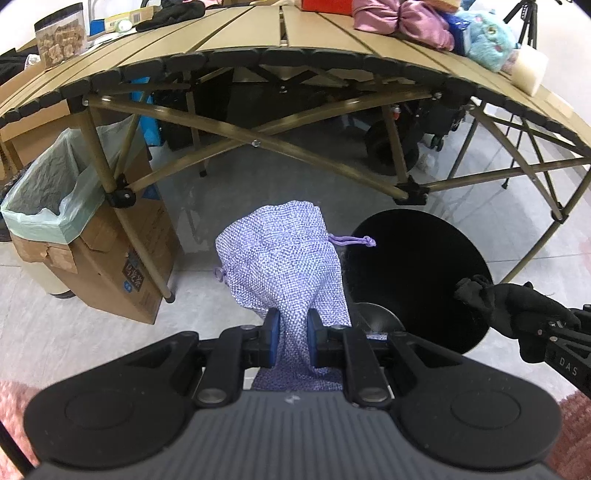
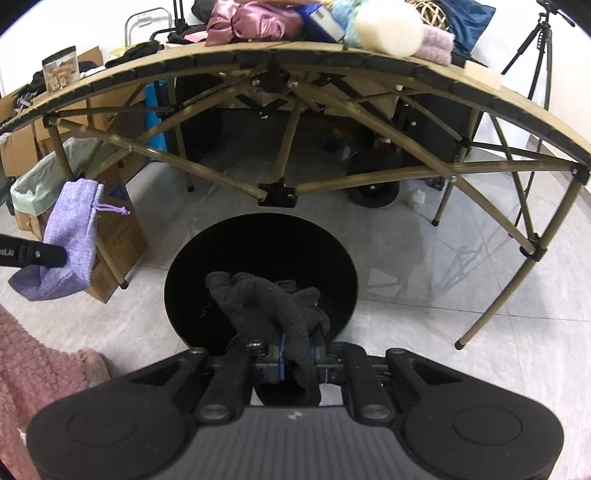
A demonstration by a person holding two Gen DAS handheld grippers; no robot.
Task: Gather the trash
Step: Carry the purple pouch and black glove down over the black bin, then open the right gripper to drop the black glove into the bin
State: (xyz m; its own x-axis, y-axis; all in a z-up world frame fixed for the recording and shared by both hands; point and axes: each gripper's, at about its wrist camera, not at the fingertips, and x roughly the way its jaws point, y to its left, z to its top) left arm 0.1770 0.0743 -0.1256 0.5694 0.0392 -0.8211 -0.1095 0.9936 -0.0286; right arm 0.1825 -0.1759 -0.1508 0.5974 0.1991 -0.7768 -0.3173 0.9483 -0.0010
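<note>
- Left wrist view: the left gripper point(image 1: 291, 325) is clenched on a lilac drawstring pouch point(image 1: 280, 258), whose woven cloth is pinched between the blue pads point(image 1: 272, 325) and bunches forward, out in front of the fingers. The pouch hangs in the air just beside the round black bin point(image 1: 436, 258) on the floor, not yet over its mouth.
- Right wrist view: the right gripper point(image 2: 297, 354) is clamped on a wad of black cloth point(image 2: 266, 295), which is held directly over the black bin's opening.
- Progress, as I judge it: both pieces are picked up and carried off the table, so the gathering part is done for these two. What is left is the drop; the black cloth looks ready to be let go, while the pouch needs to come further over the rim first.
- More may remain: the folding table point(image 1: 258, 40) above carries a pink satin bundle point(image 1: 399, 18), a blue plush toy point(image 1: 487, 37), a white foam block point(image 1: 528, 70) and a clear jar point(image 1: 61, 33); whether any of these counts as trash I cannot tell.
- Containers: the black bin's inside is too dark to read, so its contents are unknown. A cardboard box point(image 1: 122, 266) lined with a pale green bag point(image 1: 40, 199) stands by the table leg on the left; the bag's visible inside shows nothing in it.
</note>
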